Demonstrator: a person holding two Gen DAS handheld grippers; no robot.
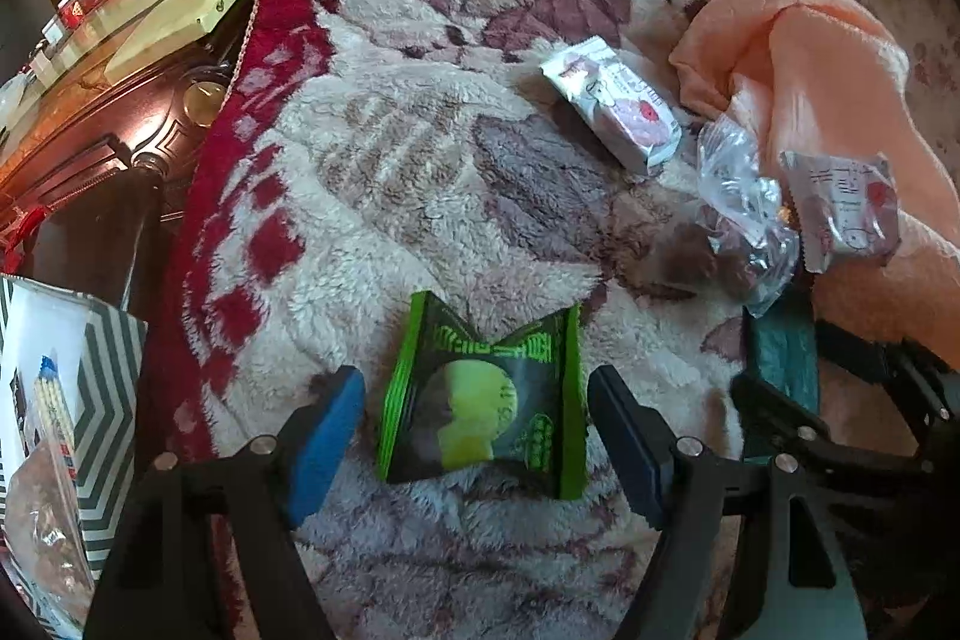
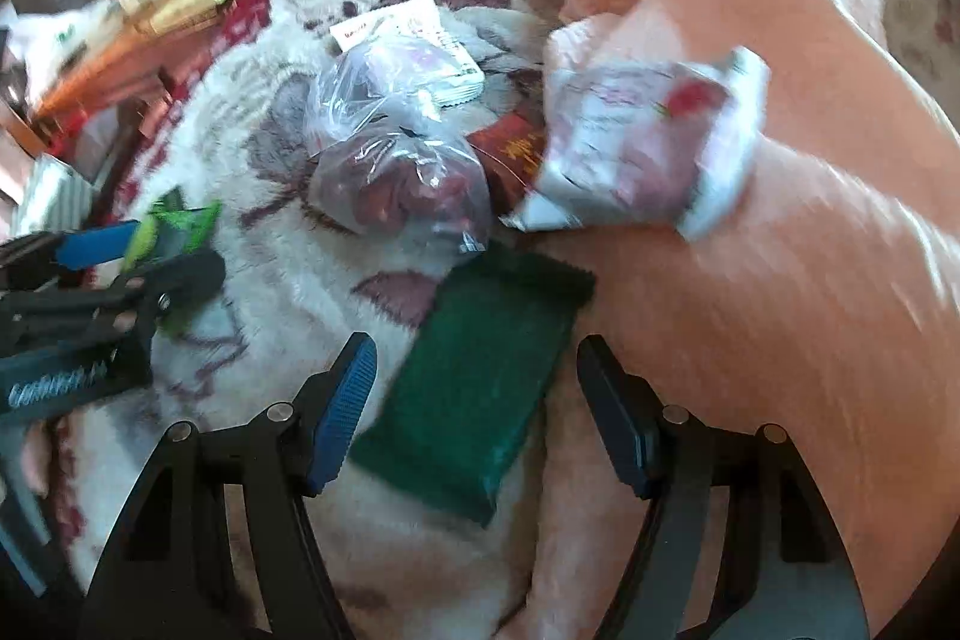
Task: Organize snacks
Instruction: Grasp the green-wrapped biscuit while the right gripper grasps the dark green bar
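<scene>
On the blanket [image 1: 420, 172] we log: our left gripper [image 1: 477, 439], fingers apart, with a green packet [image 1: 486, 400] lying between them, untouched; our right gripper [image 2: 474, 409], fingers apart, a dark green packet [image 2: 474, 370] between them. Beyond the fingers: clear bag [image 2: 396, 166], two white packets [image 1: 612, 103] [image 1: 846, 208], orange towel [image 2: 780, 280].

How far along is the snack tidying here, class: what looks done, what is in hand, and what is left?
Done: some snacks already sit in the striped box. In hand: nothing is gripped yet; the open left gripper straddles the green packet, and the open right gripper straddles the dark green packet. Left: two white packets and the clear bag lie on the blanket.
</scene>
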